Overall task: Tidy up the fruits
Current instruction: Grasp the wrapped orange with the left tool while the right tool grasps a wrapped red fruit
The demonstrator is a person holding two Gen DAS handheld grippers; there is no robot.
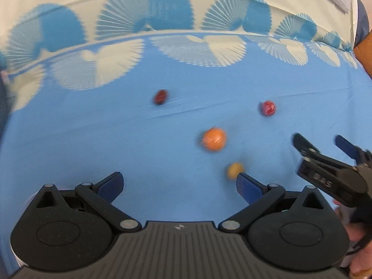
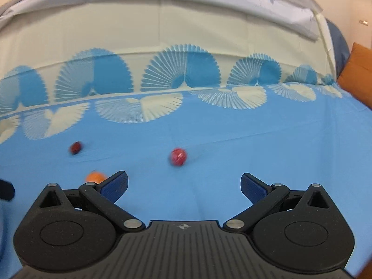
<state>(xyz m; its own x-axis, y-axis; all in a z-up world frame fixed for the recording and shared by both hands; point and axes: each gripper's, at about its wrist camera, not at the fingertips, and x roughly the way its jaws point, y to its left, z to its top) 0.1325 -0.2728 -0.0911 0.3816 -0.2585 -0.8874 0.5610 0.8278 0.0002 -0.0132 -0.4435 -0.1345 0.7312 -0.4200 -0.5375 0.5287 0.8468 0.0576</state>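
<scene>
My left tool [image 1: 180, 183] and right tool [image 2: 184, 183] are both spread, empty — four fruits lie well apart on the blue cloth [image 1: 93, 139], the orange [image 1: 214, 139] among them.

- A blue cloth [image 2: 232, 153] covers the surface, lightly creased.
- Pale fan-shaped prints [image 2: 139, 109] run along its far edge.
- A grey sheet [image 2: 290, 16] lies rumpled behind it.
- An orange cushion [image 2: 358, 74] sits at the right edge.
</scene>
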